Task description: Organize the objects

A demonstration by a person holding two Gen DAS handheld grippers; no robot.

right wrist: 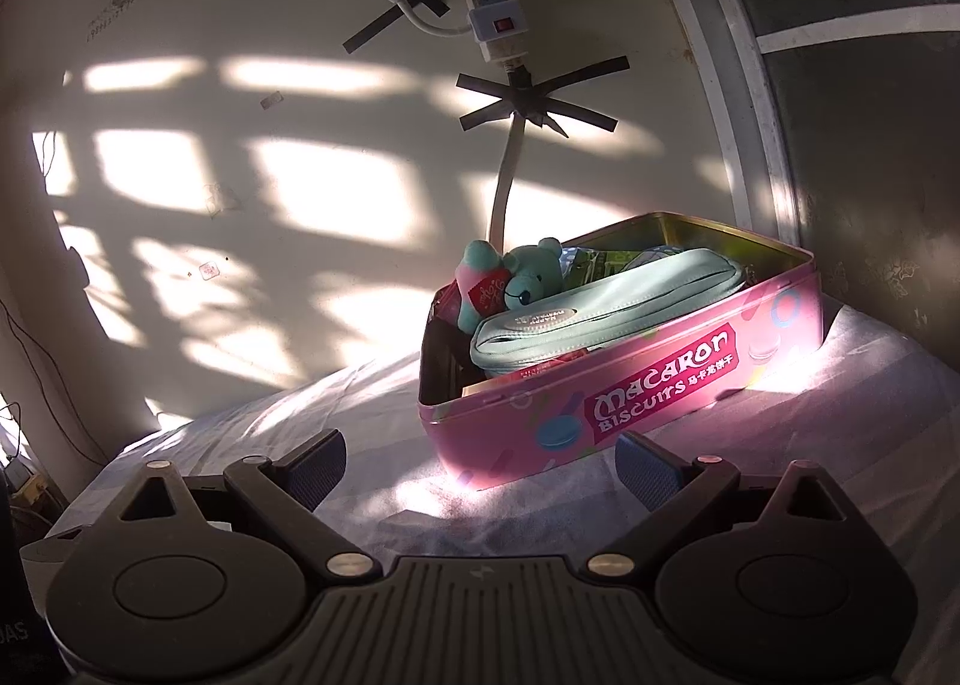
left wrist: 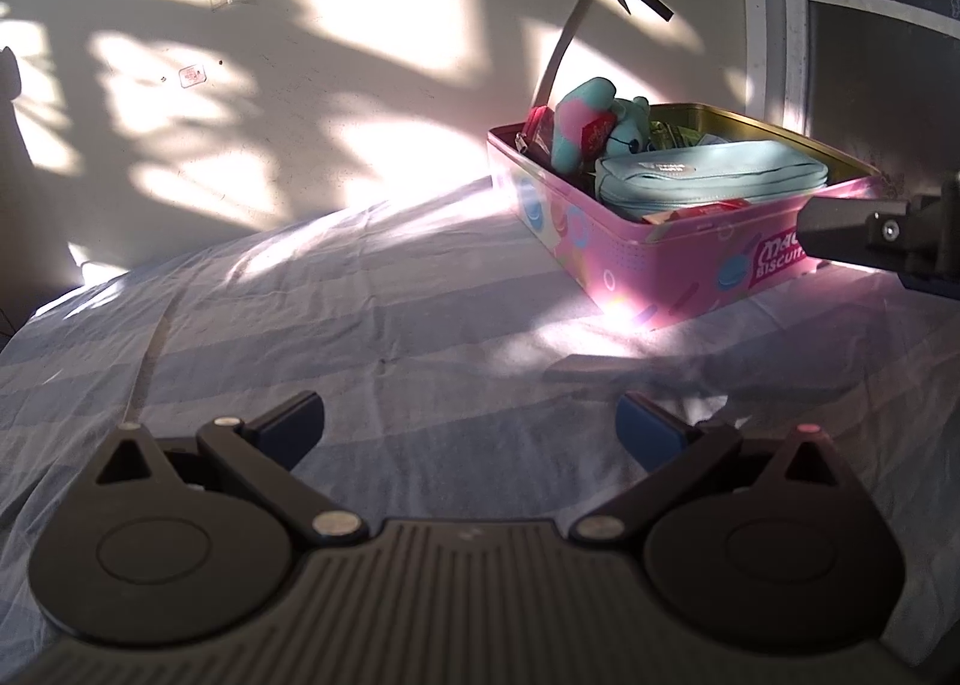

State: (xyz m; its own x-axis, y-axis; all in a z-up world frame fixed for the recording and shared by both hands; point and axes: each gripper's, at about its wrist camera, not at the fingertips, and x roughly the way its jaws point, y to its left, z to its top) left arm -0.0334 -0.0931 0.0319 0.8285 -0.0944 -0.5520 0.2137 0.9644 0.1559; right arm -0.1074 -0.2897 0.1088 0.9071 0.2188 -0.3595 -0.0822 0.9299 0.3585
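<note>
A pink macaron biscuit tin point(left wrist: 654, 271) point(right wrist: 648, 403) stands open on the bed near the wall. Inside lie a light blue zip pouch point(left wrist: 714, 178) point(right wrist: 606, 307), a teal and pink plush bear point(left wrist: 594, 123) point(right wrist: 528, 280), green packets and red packets. My left gripper point(left wrist: 471, 424) is open over the bare sheet, well short of the tin, holding nothing. My right gripper point(right wrist: 480, 466) is open just in front of the tin's near corner, empty. In the left wrist view the right gripper's black body point(left wrist: 882, 232) juts in from the right edge beside the tin.
A striped blue sheet point(left wrist: 360, 325) covers the bed, with open room left of the tin. A power strip point(right wrist: 495, 6) and its cable are taped to the wall above the tin. A window frame point(right wrist: 744, 102) rises at the right. Cables hang at the left bed edge point(right wrist: 24, 469).
</note>
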